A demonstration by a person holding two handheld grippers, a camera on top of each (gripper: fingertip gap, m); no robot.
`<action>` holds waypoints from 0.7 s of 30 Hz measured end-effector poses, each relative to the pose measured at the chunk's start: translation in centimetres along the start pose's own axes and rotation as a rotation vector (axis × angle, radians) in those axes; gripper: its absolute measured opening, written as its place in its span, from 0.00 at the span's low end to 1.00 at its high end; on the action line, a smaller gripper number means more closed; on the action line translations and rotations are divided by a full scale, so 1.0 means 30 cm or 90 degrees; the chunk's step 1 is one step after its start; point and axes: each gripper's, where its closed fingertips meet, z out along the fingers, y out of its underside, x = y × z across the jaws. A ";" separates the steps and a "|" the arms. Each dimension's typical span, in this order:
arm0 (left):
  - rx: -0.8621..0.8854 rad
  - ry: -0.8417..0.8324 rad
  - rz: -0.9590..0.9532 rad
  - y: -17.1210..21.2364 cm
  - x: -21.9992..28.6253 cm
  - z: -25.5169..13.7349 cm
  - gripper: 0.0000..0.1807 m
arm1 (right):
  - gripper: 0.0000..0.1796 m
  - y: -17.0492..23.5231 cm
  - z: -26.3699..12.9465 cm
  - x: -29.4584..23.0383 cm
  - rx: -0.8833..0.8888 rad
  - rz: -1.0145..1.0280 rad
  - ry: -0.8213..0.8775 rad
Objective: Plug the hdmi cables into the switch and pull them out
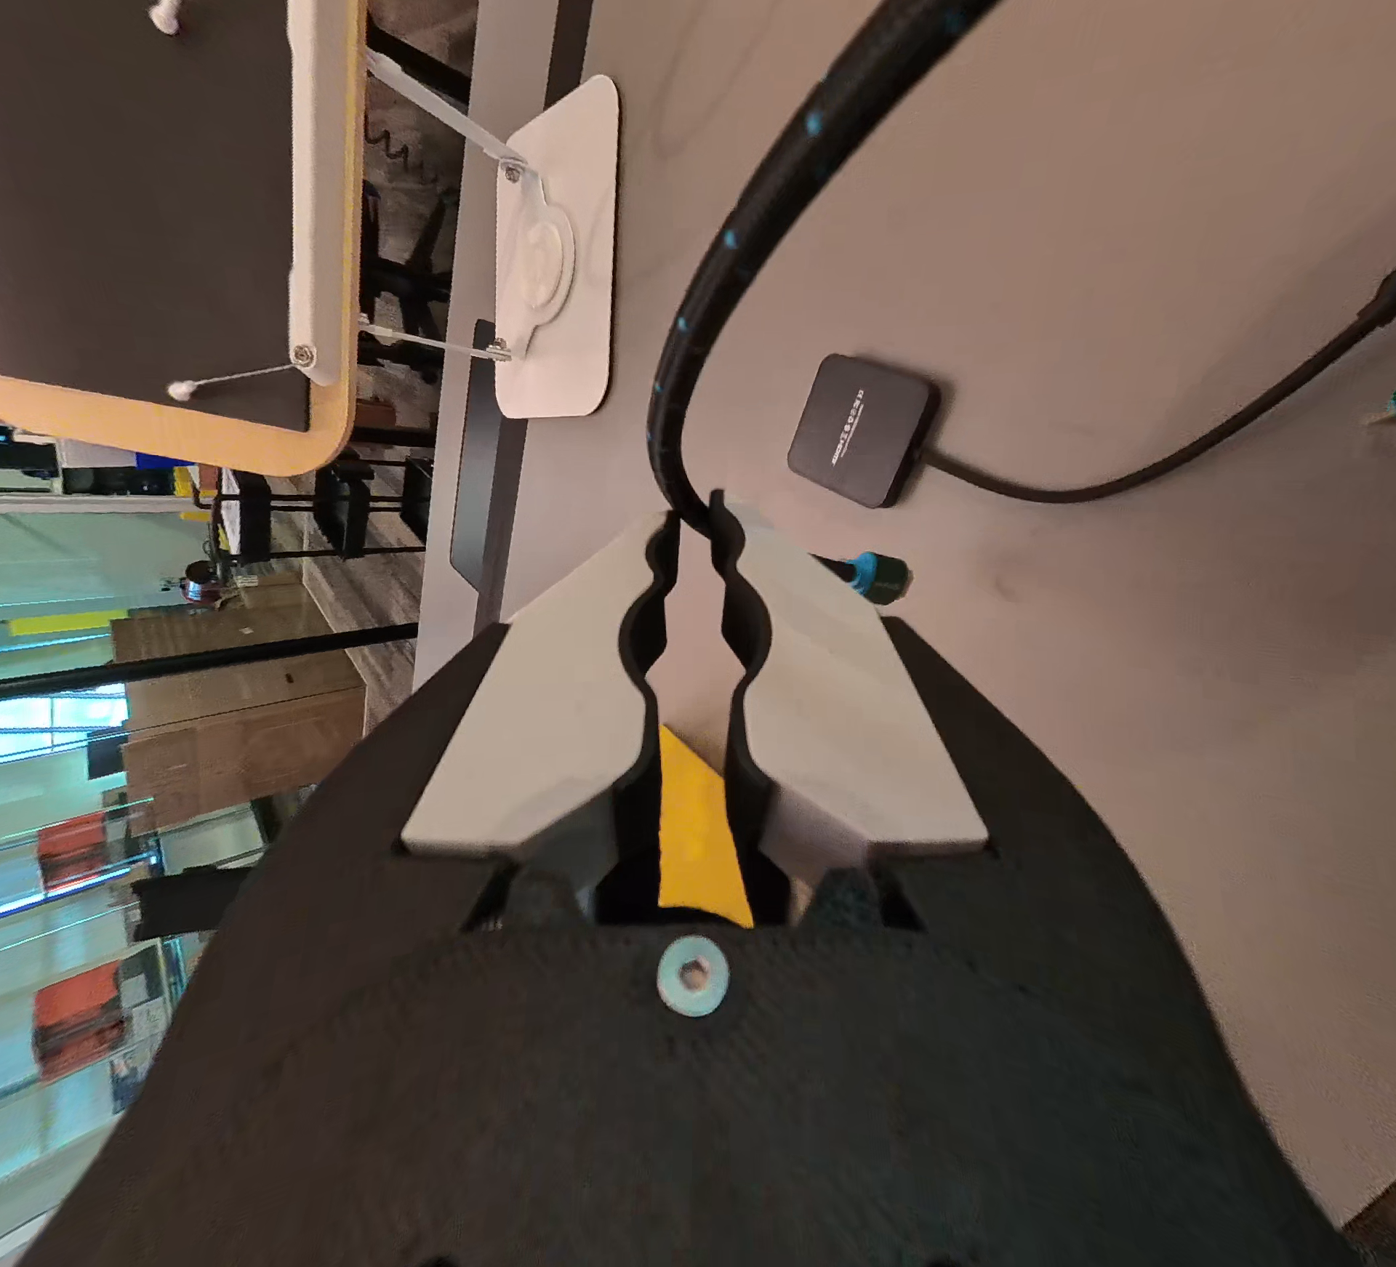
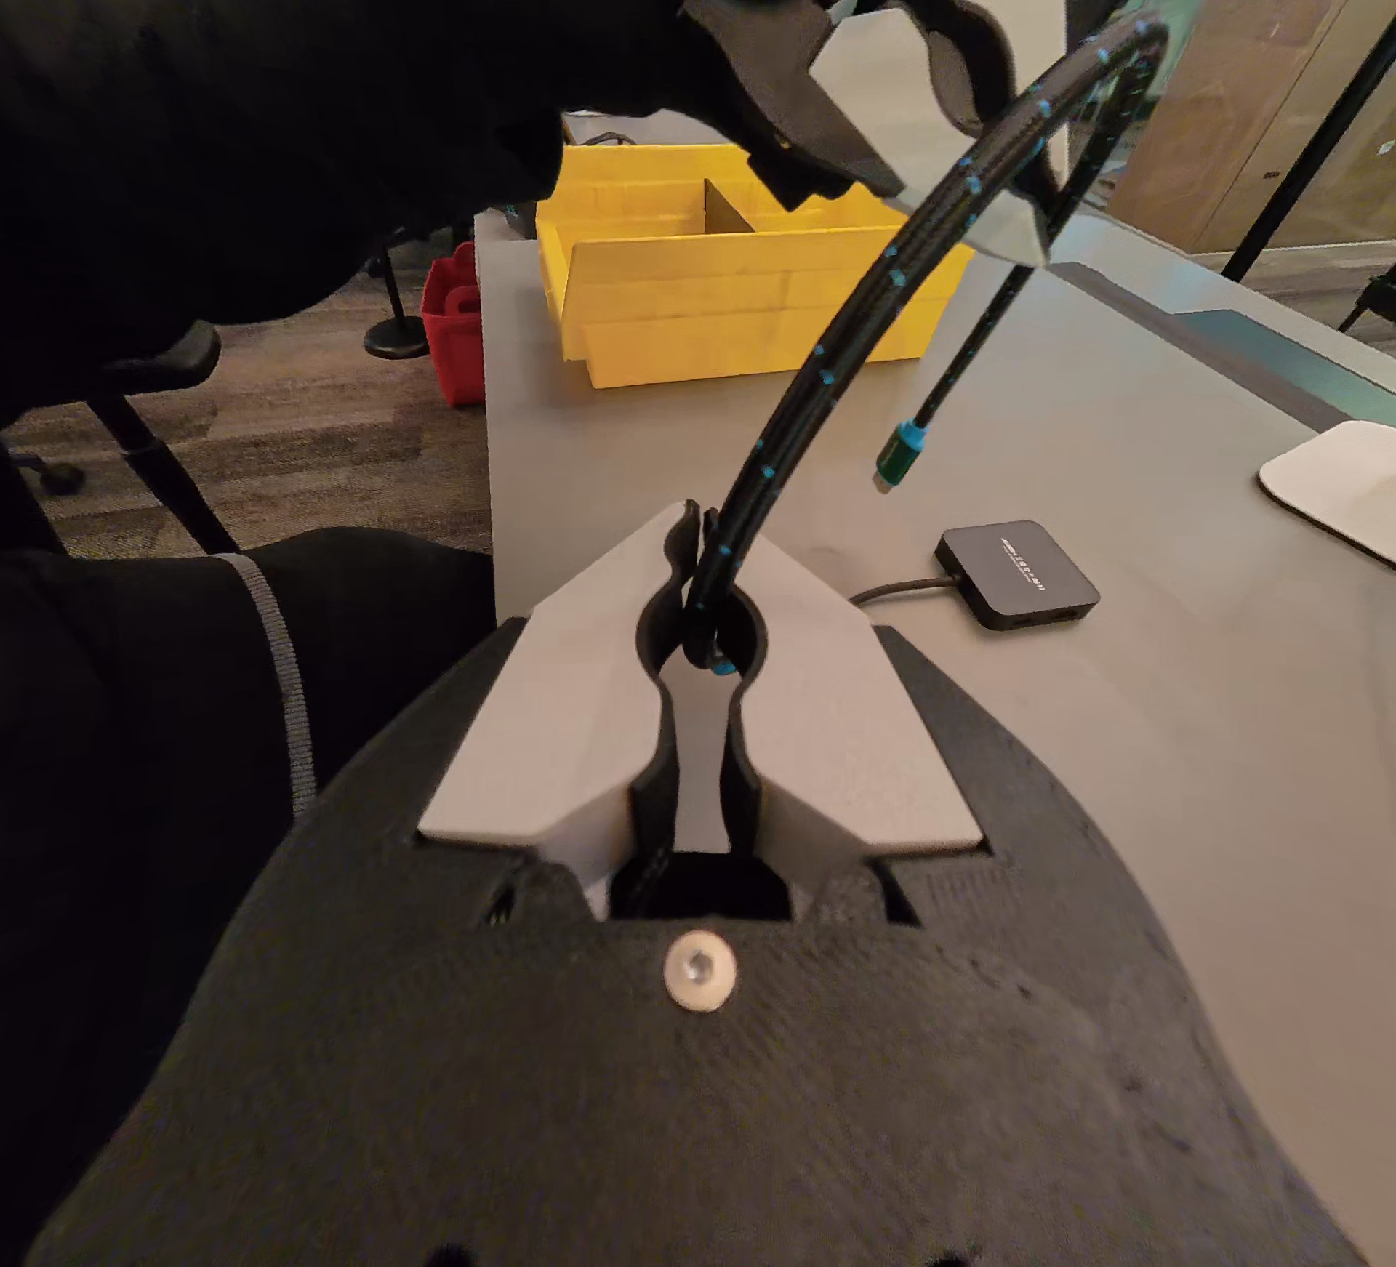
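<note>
A black braided HDMI cable with blue flecks (image 2: 853, 324) arcs between both grippers above the grey table (image 2: 982, 777). My right gripper (image 2: 699, 528) is shut on one end of it, held in the round notch of the fingers. My left gripper (image 2: 1039, 234) is shut on the cable higher up, and the teal-collared plug (image 2: 899, 453) hangs free below it, above the table. In the left wrist view the left gripper (image 1: 696, 522) pinches the cable (image 1: 763, 188) at its tips, with the plug (image 1: 876, 574) just beyond. The small black switch (image 2: 1020, 574) lies flat on the table with its ports empty; it also shows in the left wrist view (image 1: 861, 430).
A yellow bin (image 2: 718, 302) stands at the table's far end, with a red bin (image 2: 453, 332) on the floor beside it. A white monitor base (image 1: 559, 249) sits on the table near the switch. The switch's own thin lead (image 1: 1133, 468) trails across the table. A person's dark sleeve (image 2: 302, 98) fills the left. The tips of one gripper are about 15 cm away from the tips of the other.
</note>
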 end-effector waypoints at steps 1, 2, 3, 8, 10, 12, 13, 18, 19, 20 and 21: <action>0.000 0.005 0.000 0.007 0.003 0.002 0.03 | 0.00 -0.005 -0.002 0.002 0.003 0.010 -0.006; 0.000 0.014 -0.003 0.014 0.008 0.004 0.03 | 0.00 -0.012 -0.004 0.001 0.008 0.025 -0.016; -0.001 0.031 -0.010 0.023 0.020 0.009 0.03 | 0.00 -0.019 -0.004 -0.001 0.013 0.042 -0.027; -0.023 0.093 -0.054 0.065 0.097 0.094 0.05 | 0.00 0.000 0.030 -0.036 0.017 0.170 -0.098; -0.038 0.078 -0.072 0.079 0.108 0.127 0.09 | 0.00 0.034 0.047 -0.039 0.003 0.205 -0.105; -0.061 0.046 -0.065 0.109 0.109 0.143 0.21 | 0.00 0.045 0.048 -0.031 0.012 0.238 -0.106; -0.057 0.047 -0.071 0.115 0.117 0.141 0.22 | 0.00 0.051 0.046 -0.023 0.011 0.247 -0.101; -0.029 0.131 -0.164 0.157 0.167 0.126 0.30 | 0.00 0.071 0.046 0.008 0.016 0.277 -0.087; -0.028 0.142 -0.178 0.166 0.173 0.122 0.30 | 0.00 0.075 0.050 0.008 0.014 0.278 -0.087; -0.020 0.166 -0.190 0.166 0.190 0.117 0.30 | 0.00 0.082 0.054 0.005 0.008 0.278 -0.089; -0.006 0.194 -0.205 0.156 0.211 0.112 0.31 | 0.00 0.087 0.058 0.002 0.003 0.277 -0.090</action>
